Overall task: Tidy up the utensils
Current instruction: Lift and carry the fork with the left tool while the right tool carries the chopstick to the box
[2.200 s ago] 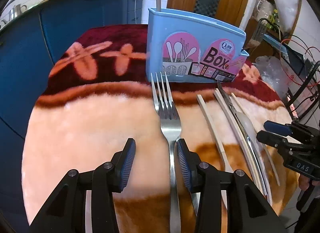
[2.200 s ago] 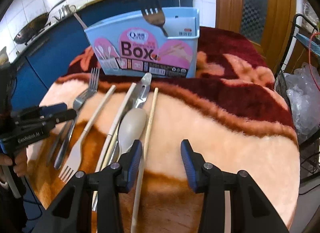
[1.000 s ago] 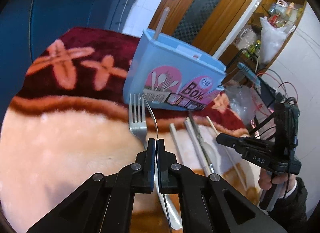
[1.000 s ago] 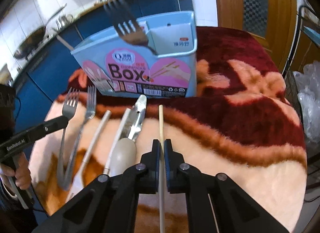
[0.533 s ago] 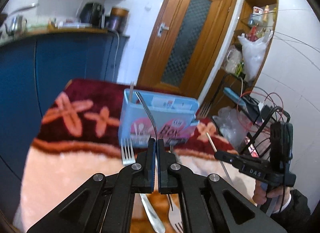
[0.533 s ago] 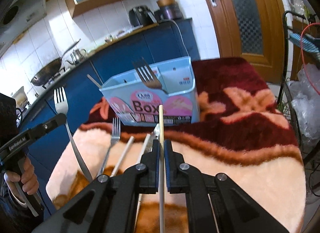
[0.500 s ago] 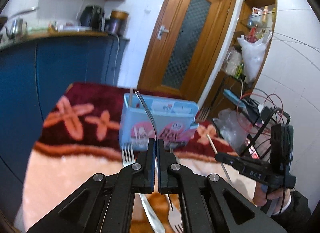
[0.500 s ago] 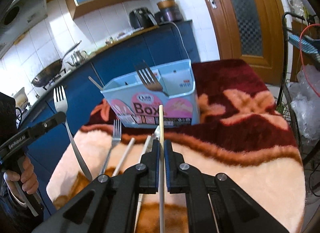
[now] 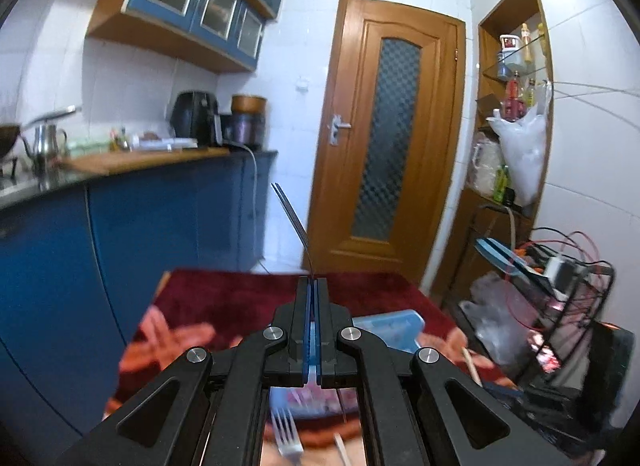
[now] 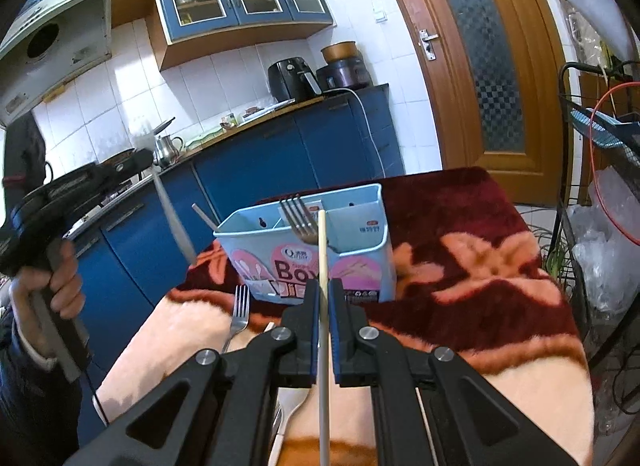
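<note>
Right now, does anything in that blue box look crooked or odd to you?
Yes: the fork in the blue box leans at a slant, tines up, across a divider rather than upright. A grey stick pokes out at the box's left end, also tilted.

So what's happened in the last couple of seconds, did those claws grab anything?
Yes. The left claw closed on a silver metal fork and lifted it off the blanket. The right claw closed on a pale wooden chopstick and raised it too. The light blue plastic utensil box, with a fork standing in it, stayed put.

left hand-held gripper (image 9: 312, 286) clamps fork (image 9: 294, 225) upright.
</note>
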Demonstrator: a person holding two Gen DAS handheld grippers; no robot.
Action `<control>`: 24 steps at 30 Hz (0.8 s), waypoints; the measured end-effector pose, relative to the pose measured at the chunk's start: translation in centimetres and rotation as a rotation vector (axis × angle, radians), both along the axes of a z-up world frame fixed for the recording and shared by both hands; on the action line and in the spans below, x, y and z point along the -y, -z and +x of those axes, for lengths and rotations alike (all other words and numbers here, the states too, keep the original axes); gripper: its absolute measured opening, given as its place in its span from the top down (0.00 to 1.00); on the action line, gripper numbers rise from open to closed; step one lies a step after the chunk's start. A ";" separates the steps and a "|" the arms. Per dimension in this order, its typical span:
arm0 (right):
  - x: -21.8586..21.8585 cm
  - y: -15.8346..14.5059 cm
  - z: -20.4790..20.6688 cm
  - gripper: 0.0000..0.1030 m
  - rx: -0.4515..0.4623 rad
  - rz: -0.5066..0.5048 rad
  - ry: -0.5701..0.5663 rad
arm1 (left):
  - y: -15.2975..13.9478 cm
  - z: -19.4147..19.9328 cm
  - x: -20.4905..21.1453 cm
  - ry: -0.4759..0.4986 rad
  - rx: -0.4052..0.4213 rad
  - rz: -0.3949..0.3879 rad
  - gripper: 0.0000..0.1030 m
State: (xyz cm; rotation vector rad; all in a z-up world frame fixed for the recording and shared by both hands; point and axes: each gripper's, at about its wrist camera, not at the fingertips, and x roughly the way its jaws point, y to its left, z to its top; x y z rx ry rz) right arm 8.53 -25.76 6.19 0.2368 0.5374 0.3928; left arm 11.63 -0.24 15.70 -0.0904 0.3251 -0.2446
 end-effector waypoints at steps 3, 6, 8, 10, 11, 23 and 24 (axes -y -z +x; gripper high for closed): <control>0.7 0.0 0.4 0.94 0.011 0.017 0.003 | -0.3 1.6 0.7 -0.039 0.037 0.039 0.99; 1.3 -0.3 0.7 0.94 0.021 0.028 0.011 | 0.1 3.2 1.1 -0.056 0.037 0.054 0.99; 1.5 -0.5 1.1 0.94 0.034 0.030 0.016 | 0.4 4.2 1.3 -0.063 0.031 0.060 0.99; 1.5 -0.9 1.4 0.94 0.047 0.026 0.019 | 0.8 5.0 1.4 -0.073 0.035 0.067 0.99; 1.5 -1.1 1.6 0.94 0.053 0.024 0.021 | 1.1 5.4 1.4 -0.079 0.037 0.070 0.99; 0.0 -4.2 4.8 0.94 0.160 0.020 0.035 | 2.0 7.5 1.3 -0.095 0.063 0.049 0.99; -0.2 -4.5 5.2 0.94 0.171 0.024 0.037 | 2.0 7.6 1.3 -0.098 0.066 0.050 0.99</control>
